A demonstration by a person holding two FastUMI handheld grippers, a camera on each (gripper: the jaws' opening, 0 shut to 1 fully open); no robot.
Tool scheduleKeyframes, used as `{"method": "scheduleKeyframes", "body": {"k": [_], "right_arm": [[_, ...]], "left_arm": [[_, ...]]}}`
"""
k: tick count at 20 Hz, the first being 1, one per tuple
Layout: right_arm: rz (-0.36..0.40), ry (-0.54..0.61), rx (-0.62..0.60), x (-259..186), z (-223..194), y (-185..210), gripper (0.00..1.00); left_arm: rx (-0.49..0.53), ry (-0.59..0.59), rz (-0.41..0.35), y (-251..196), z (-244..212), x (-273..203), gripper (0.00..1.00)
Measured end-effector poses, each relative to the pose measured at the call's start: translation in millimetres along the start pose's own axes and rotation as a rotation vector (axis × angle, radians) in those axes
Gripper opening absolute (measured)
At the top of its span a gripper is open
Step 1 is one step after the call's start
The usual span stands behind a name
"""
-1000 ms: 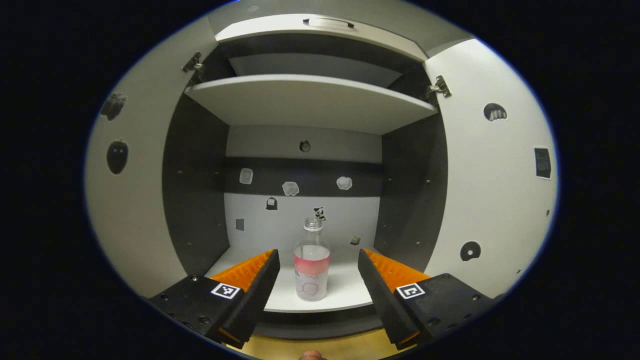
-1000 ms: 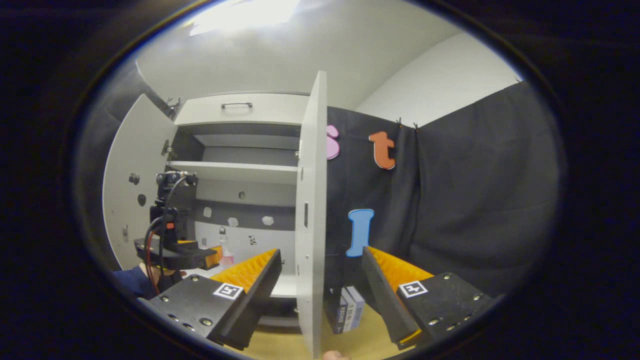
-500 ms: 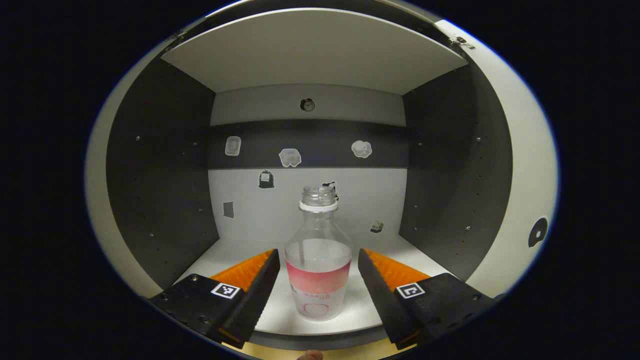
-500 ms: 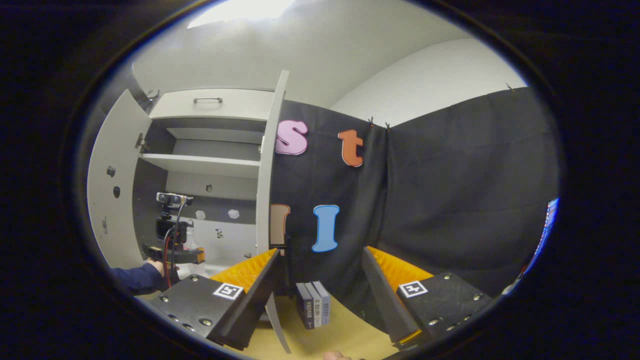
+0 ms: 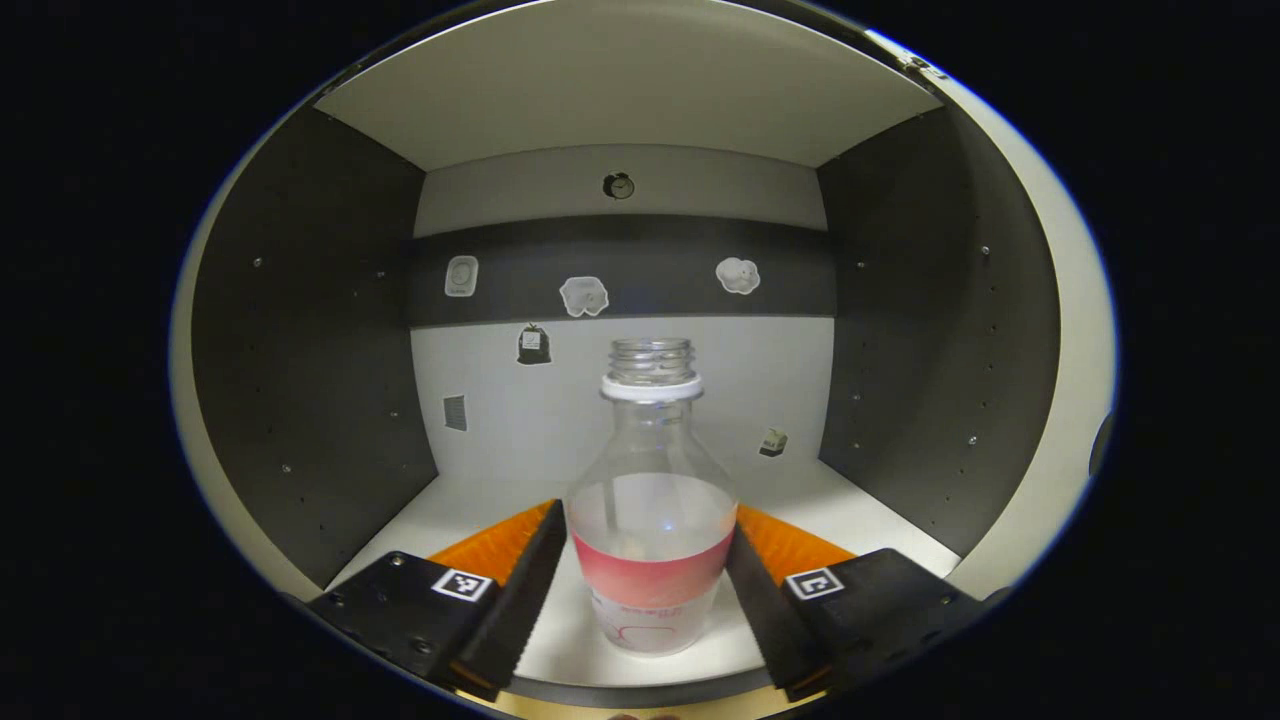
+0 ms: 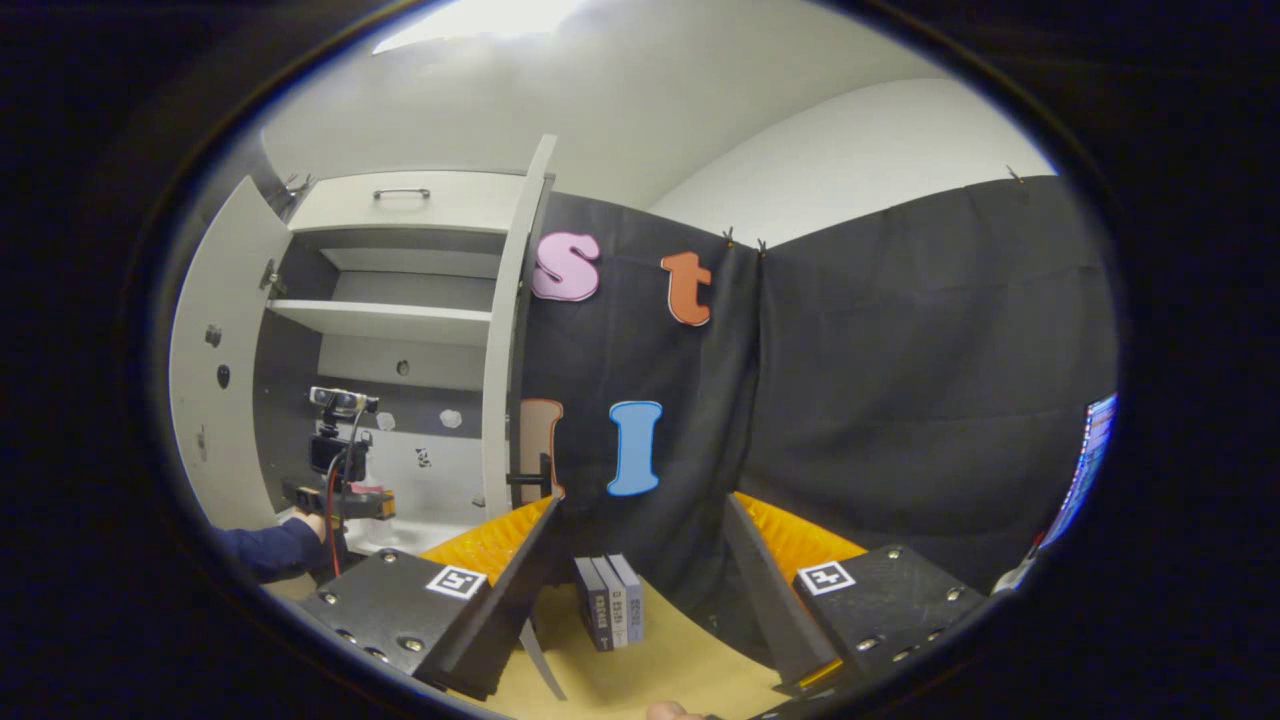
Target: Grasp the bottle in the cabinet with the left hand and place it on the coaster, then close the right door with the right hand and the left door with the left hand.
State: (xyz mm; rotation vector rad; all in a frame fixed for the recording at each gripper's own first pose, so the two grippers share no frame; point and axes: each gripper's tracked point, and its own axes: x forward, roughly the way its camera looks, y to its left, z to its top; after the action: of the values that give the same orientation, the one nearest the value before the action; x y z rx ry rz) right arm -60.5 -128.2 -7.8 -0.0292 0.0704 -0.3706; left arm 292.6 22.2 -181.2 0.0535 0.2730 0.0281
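Bottle (image 5: 652, 520), clear plastic, uncapped, with a pink label band: it looks light and slick, so I would grip at the label. It stands upright on the cabinet's white shelf (image 5: 860, 505), between my left gripper's (image 5: 648, 575) spread fingers; whether they touch I cannot tell. My right gripper (image 6: 645, 560) hangs apart, empty.

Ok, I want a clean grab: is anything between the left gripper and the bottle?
Nothing visible. The bottle stands upright on the cabinet floor, between the left gripper's fingers, which flank its body.
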Motion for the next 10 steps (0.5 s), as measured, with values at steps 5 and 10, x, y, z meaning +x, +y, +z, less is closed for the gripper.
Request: {"method": "scheduleKeyframes", "body": {"k": [5,10], "right_arm": [[0.0,-0.007,-0.004,-4,3,-1,0.96],[0.014,-0.015,0.018,-8,7,-1,0.96]], "left_arm": [[-0.039,0.009,-0.026,-2,0,0,0.76],[-0.045,-0.044,-0.092,-7,9,-41,0.76]]}}
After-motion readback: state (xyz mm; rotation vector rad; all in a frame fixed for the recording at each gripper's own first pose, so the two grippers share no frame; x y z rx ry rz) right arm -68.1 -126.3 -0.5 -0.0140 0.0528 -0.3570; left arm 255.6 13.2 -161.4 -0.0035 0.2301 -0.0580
